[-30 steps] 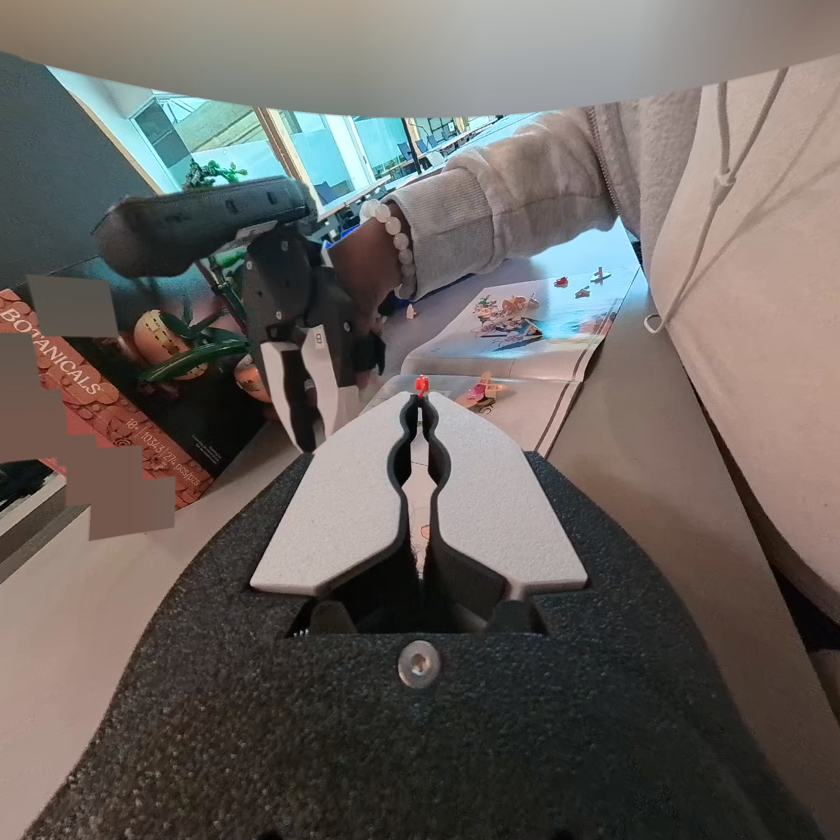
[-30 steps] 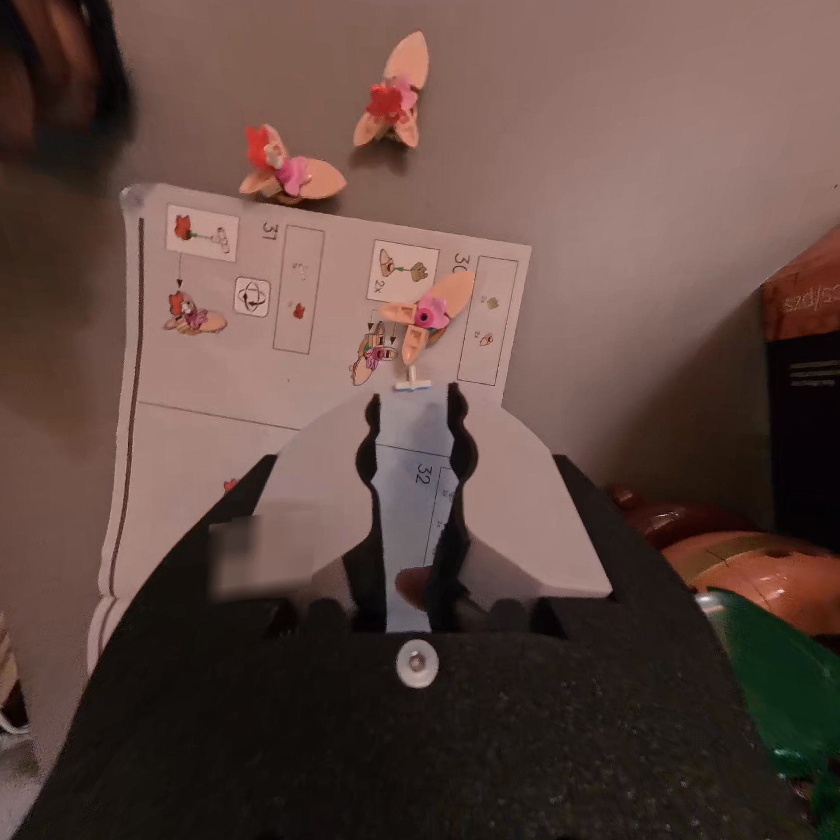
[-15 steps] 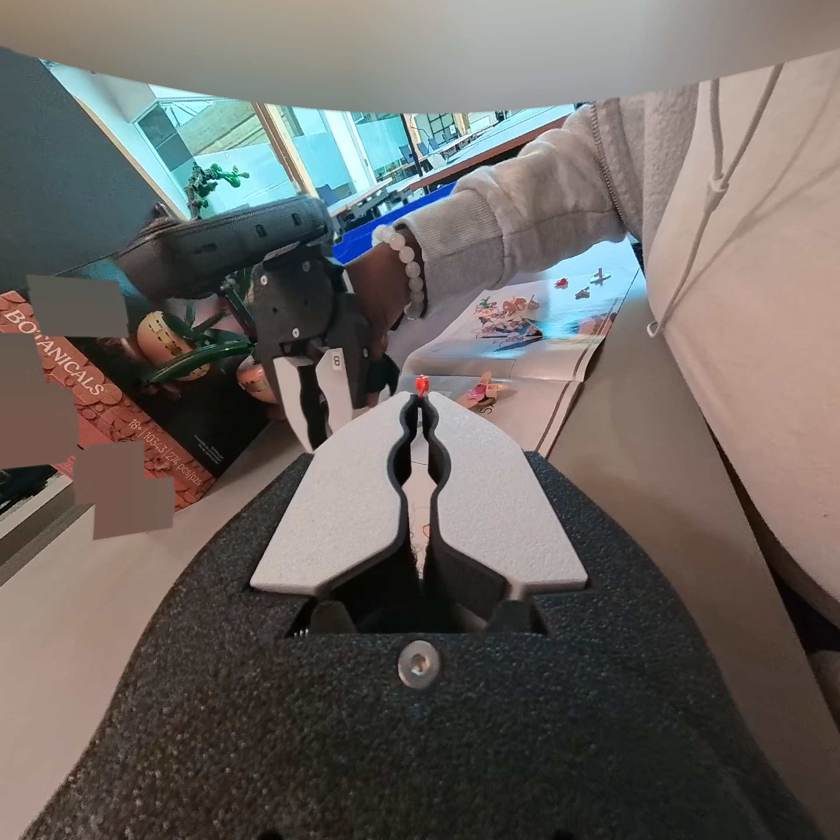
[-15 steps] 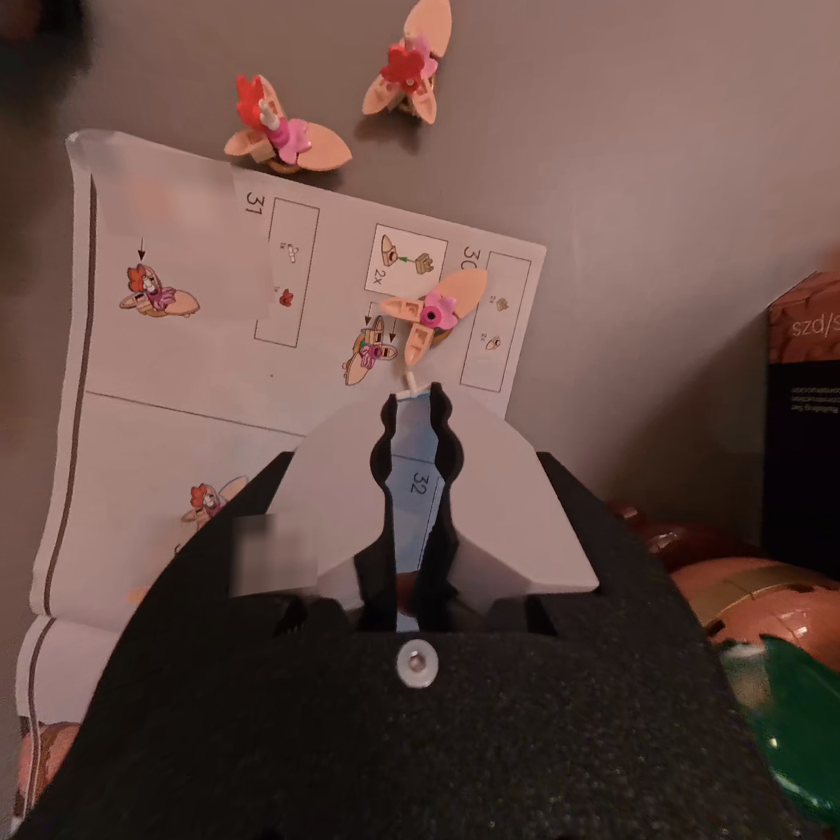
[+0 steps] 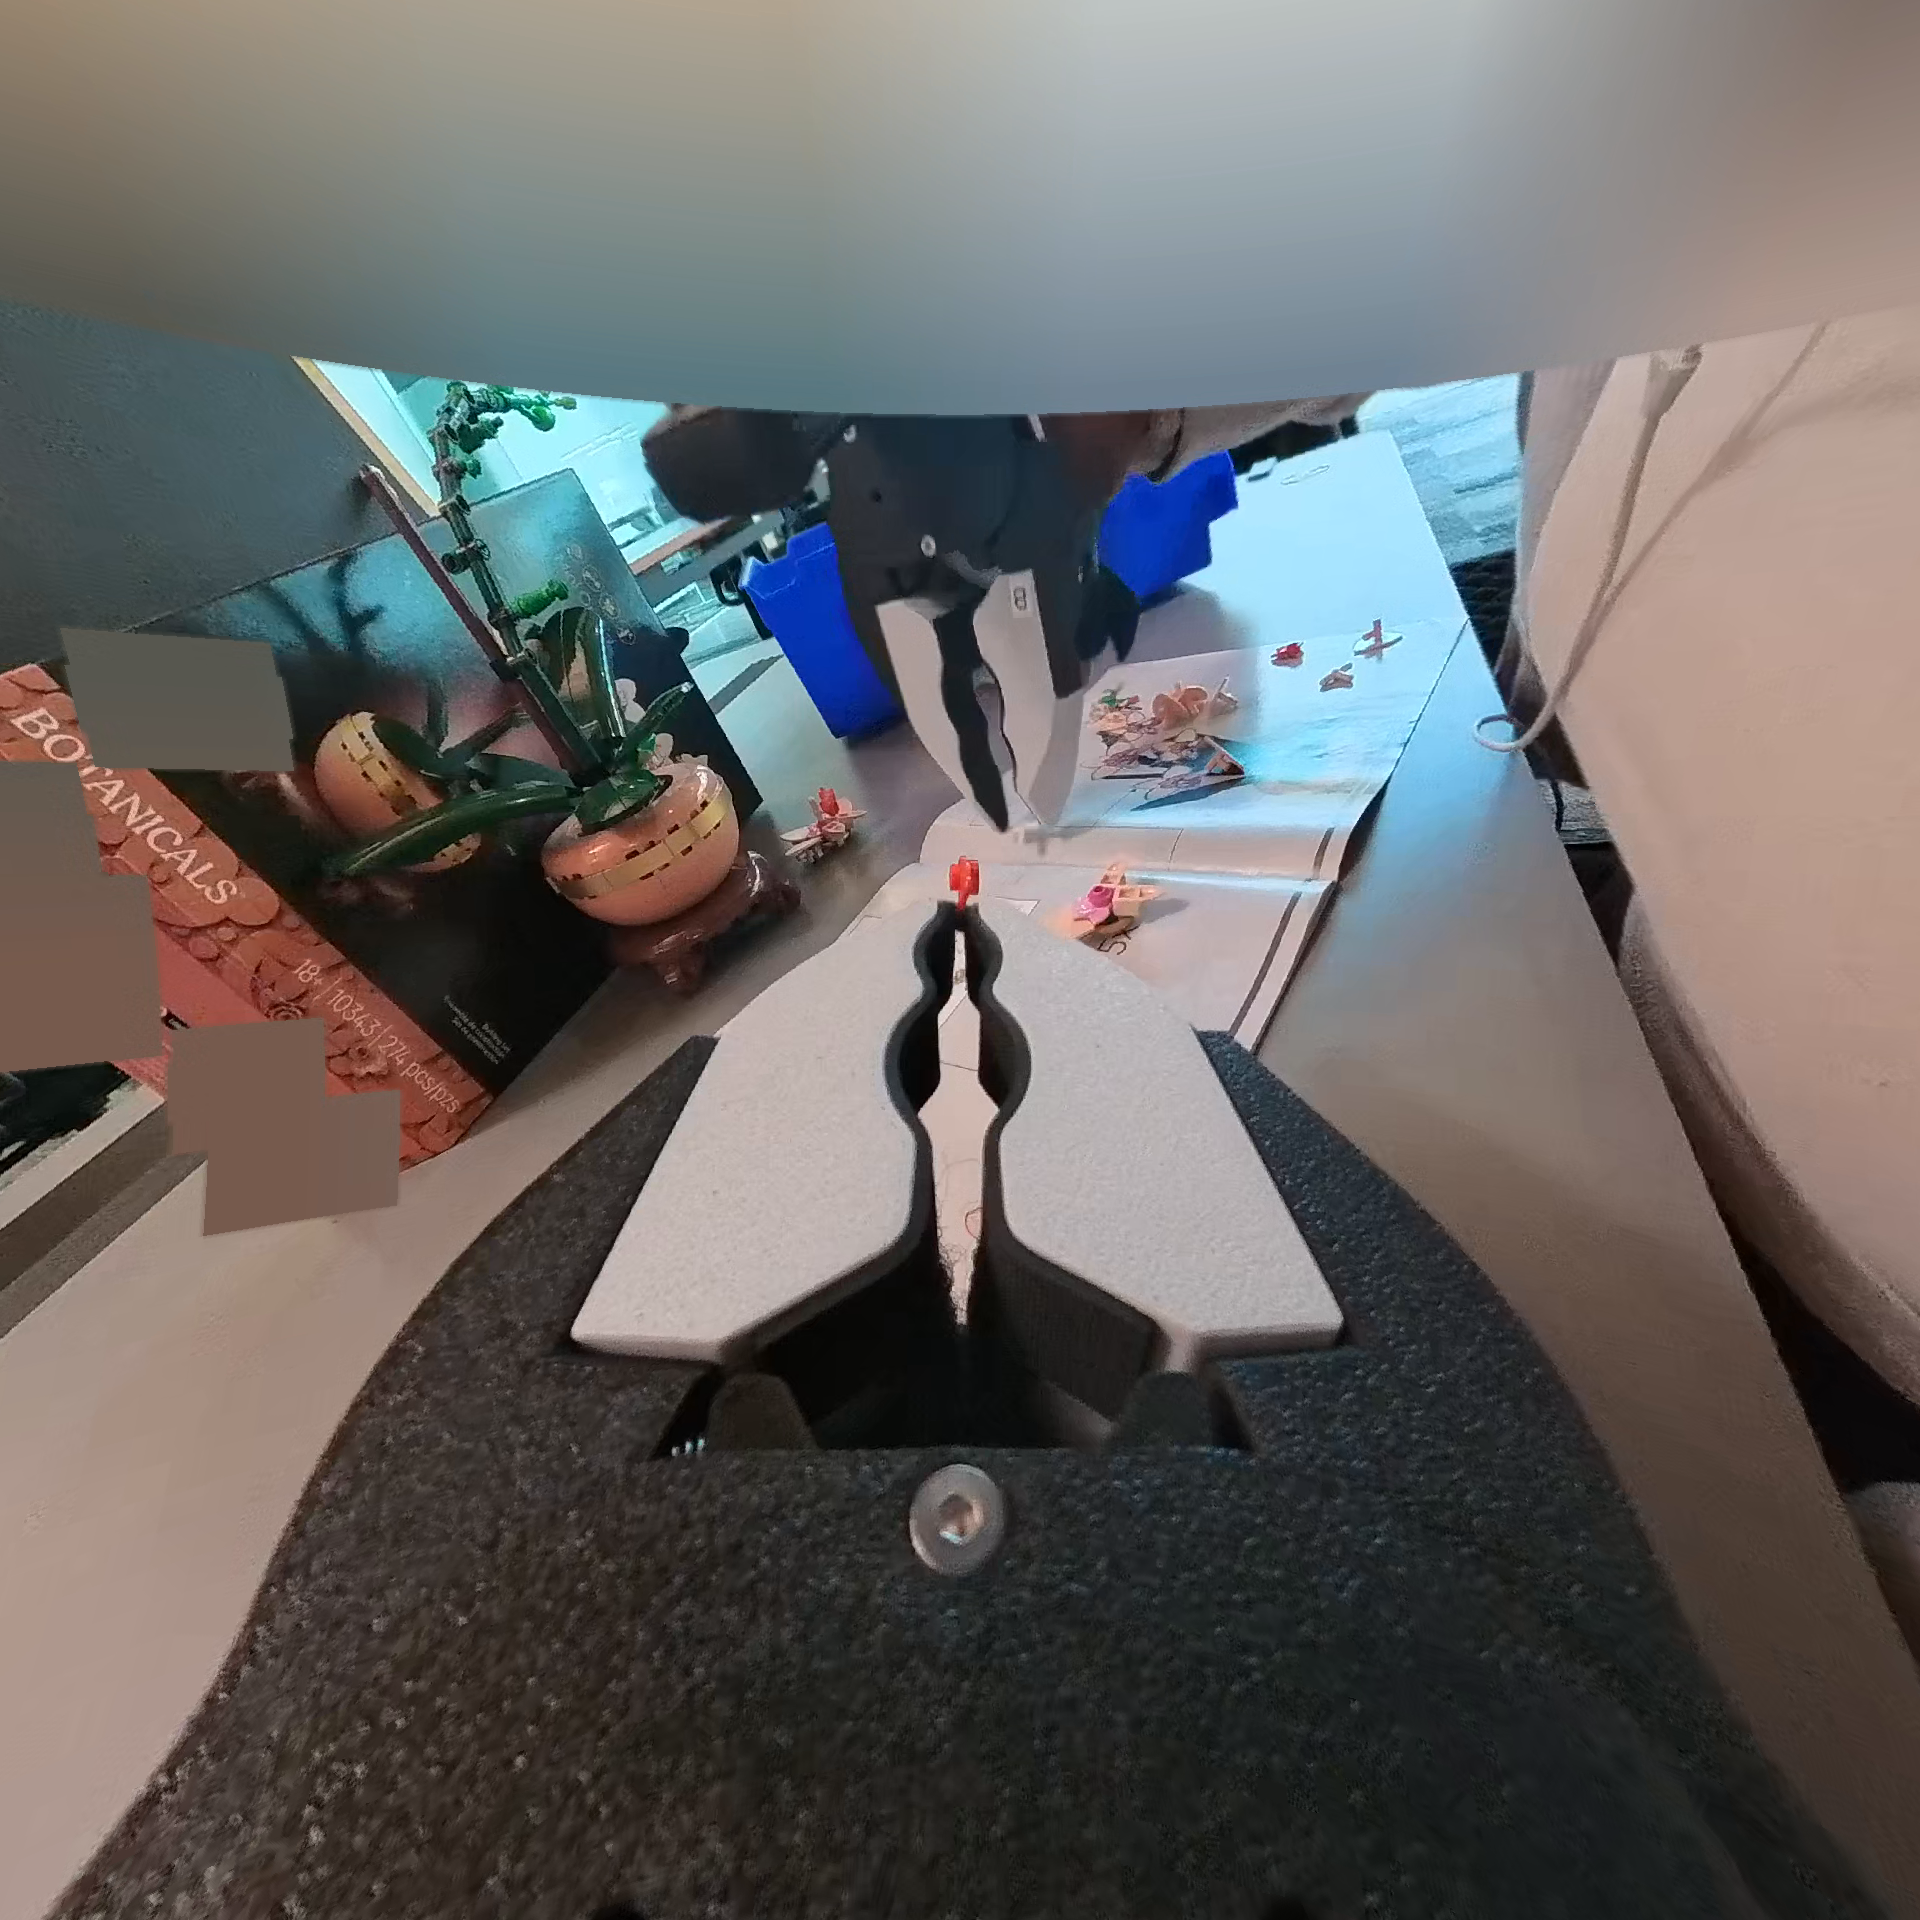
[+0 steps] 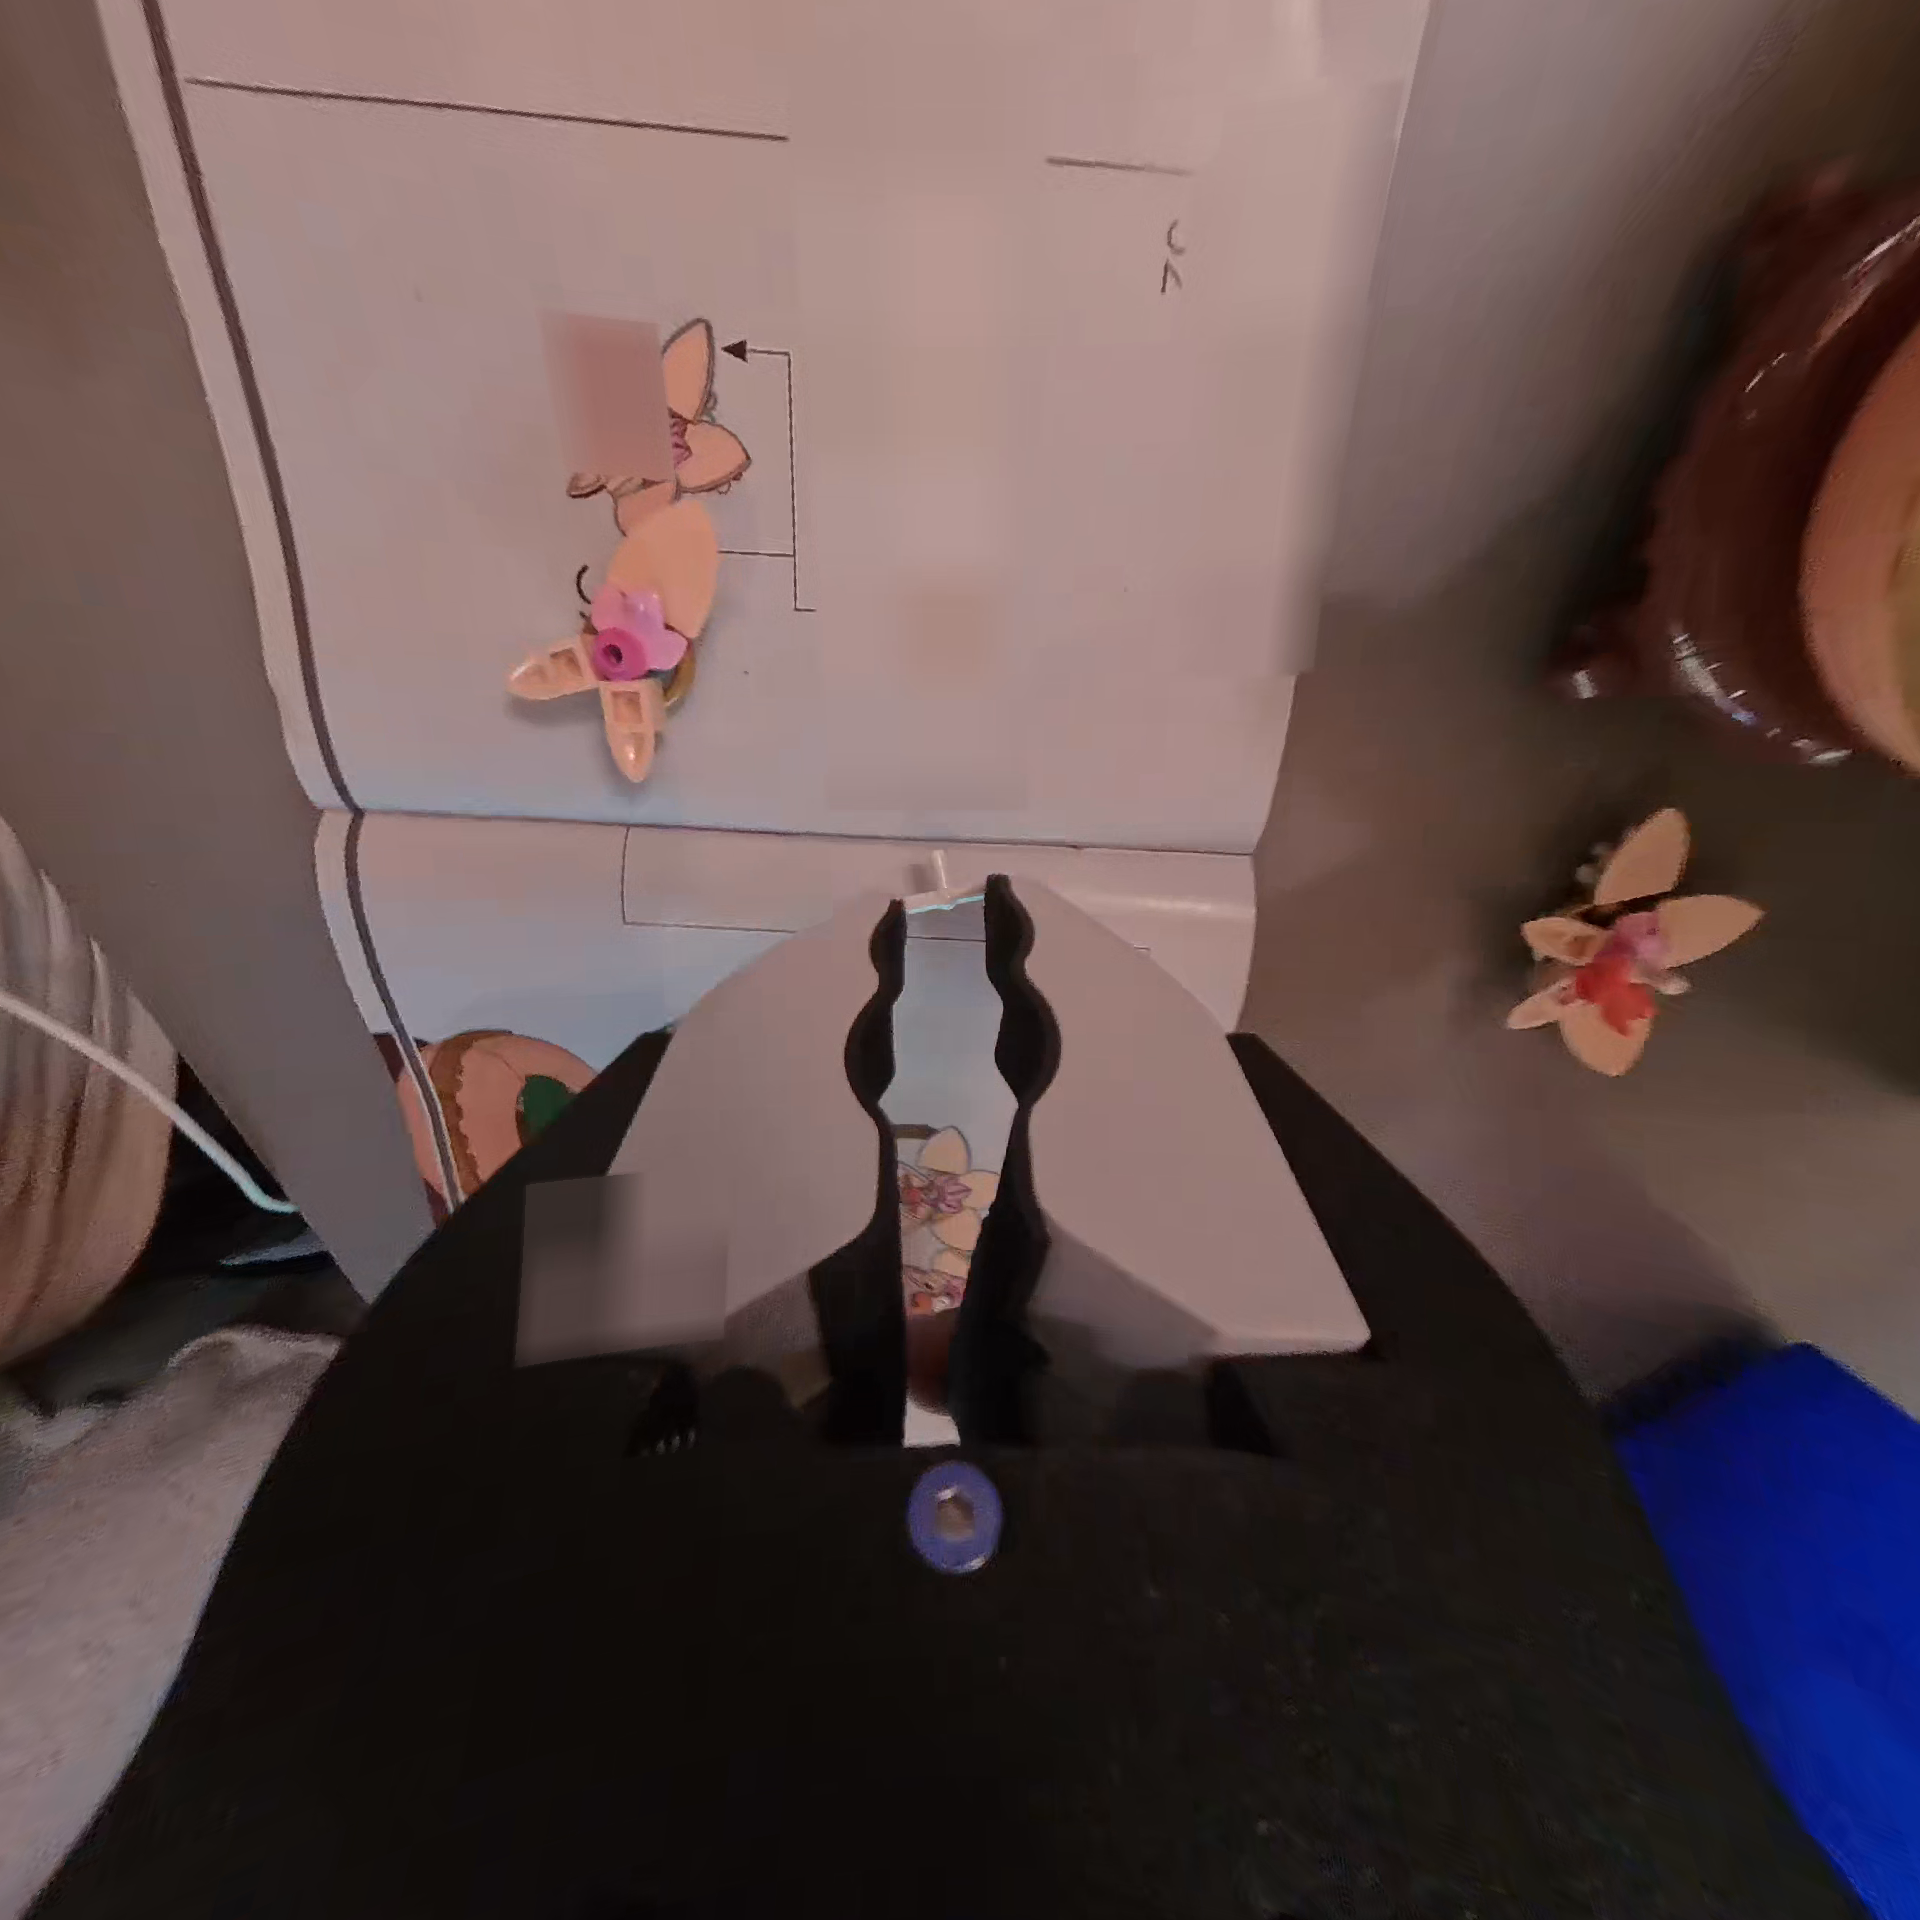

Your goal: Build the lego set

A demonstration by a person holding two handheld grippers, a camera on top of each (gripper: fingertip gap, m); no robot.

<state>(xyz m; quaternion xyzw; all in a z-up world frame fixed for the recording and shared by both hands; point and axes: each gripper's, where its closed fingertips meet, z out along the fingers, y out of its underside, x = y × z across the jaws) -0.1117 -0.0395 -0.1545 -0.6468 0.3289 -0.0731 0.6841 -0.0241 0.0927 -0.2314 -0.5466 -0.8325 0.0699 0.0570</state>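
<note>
Pinching a tiny red flower piece [image 5: 964,875] at the very tips of my left gripper [image 5: 958,914], I risk it popping free. My right gripper [image 6: 943,902] looks partly parted around a small white stem piece [image 6: 938,868]. The unfinished pink-centred blossom [image 6: 623,649] lies on the instruction booklet [image 6: 1039,468] ahead-left of those tips.

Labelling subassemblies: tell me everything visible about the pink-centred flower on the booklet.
The pink-centred flower is a small plastic brick build: three tan petals, one broad and rounded, two narrower with their hollow undersides up, around a light pink blossom piece with a magenta stud. It lies flat on the open instruction booklet, beside a printed flower diagram. No gripper touches it. The left wrist view shows it too.
</note>
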